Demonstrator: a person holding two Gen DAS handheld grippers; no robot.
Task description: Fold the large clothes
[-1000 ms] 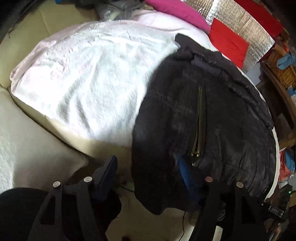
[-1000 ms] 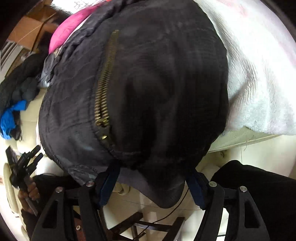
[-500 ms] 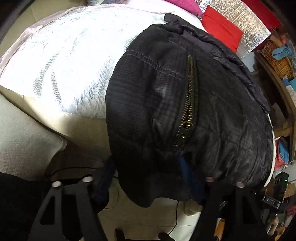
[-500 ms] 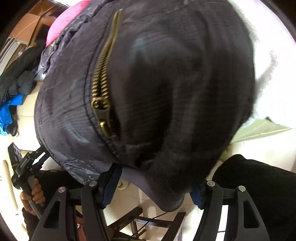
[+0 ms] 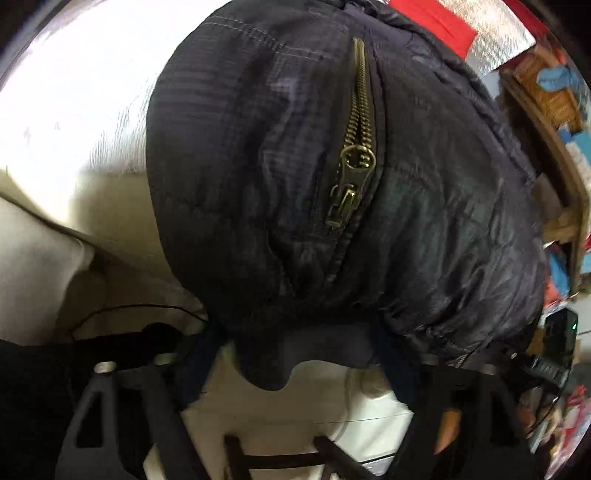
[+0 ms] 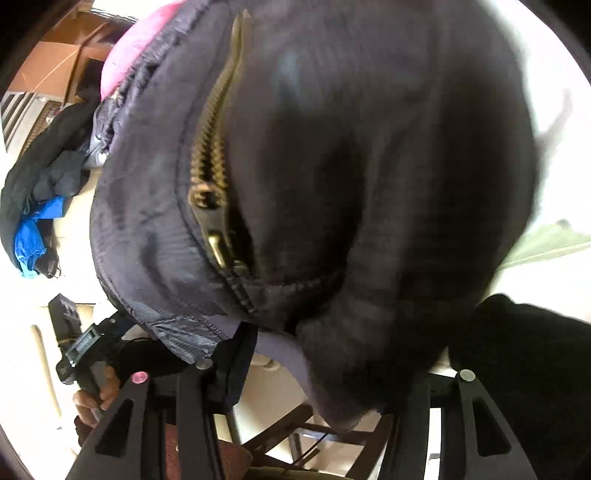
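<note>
A black quilted jacket (image 5: pixel 258 177) with a brass zipper (image 5: pixel 356 147) lies on a white blanket (image 5: pixel 74 110), its hem hanging over the bed's edge. My left gripper (image 5: pixel 295 369) points steeply down at that hem. Its jaws are closing with the hem flap between the blue-padded fingers (image 5: pixel 195 369), and the pads do not visibly press it. In the right wrist view the same jacket (image 6: pixel 369 184) fills the frame. My right gripper (image 6: pixel 325 376) straddles the hem as its jaws close; its left finger (image 6: pixel 236 362) shows, and the right one is hidden under the cloth.
A hand holds the other gripper (image 6: pixel 81 354) at the lower left. Dark and blue clothes (image 6: pixel 40 206) are piled beside a pink pillow (image 6: pixel 129 62). A red cushion (image 5: pixel 439 26) and a wooden shelf (image 5: pixel 546 122) stand at the right. Wooden chair rungs (image 5: pixel 280 458) and a cable (image 5: pixel 122 310) lie below.
Both grippers have come down closer to the jacket's hem, the left one more. The fingers of both have narrowed around the hem, and the jacket fills more of each view.
</note>
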